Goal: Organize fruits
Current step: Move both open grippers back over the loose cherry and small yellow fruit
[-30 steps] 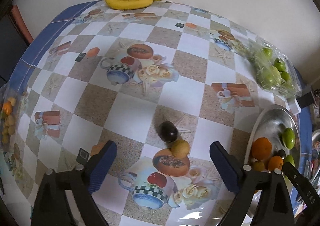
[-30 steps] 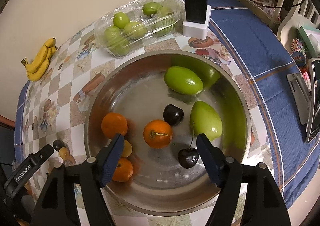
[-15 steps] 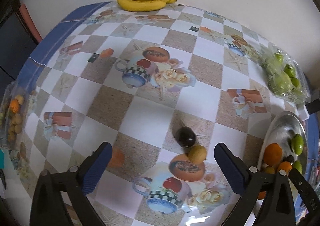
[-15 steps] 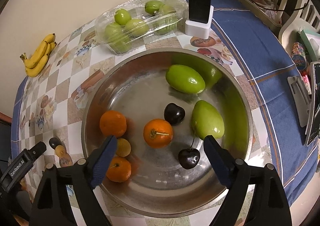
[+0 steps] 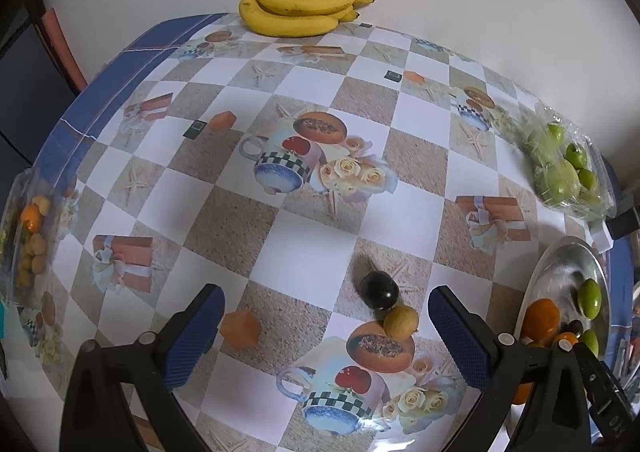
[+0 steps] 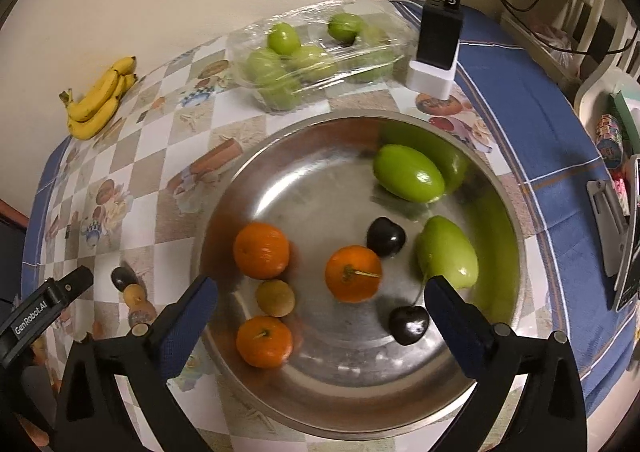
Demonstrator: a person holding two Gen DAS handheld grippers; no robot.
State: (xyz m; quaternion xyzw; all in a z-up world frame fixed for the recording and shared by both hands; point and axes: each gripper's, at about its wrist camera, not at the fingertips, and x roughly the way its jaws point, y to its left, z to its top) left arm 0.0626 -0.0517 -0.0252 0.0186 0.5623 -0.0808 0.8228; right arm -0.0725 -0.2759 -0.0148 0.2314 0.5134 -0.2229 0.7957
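A dark cherry [image 5: 378, 290] and a small yellow-brown fruit [image 5: 401, 322] lie touching on the patterned tablecloth, just ahead of my open, empty left gripper [image 5: 326, 332]. They also show in the right wrist view, cherry [image 6: 121, 278] and yellow fruit [image 6: 134, 294]. My open, empty right gripper [image 6: 320, 316] hovers over a steel bowl [image 6: 288, 404] holding three oranges [image 6: 261, 250], two green fruits [image 6: 408, 173], two cherries [image 6: 386, 237] and a small yellow-brown fruit [image 6: 275, 297]. The bowl [image 5: 536, 284] sits right of the left gripper.
A banana bunch [image 5: 300, 8] lies at the table's far edge by the wall. A clear pack of green fruits [image 6: 316, 60] sits behind the bowl, next to a black charger on a white block [image 6: 436, 48]. A bag of small fruits [image 5: 30, 236] lies at the left edge.
Both grippers have drawn back and risen a little. In the left view the cherry and yellow fruit shifted right between the fingers. Nothing was picked up.
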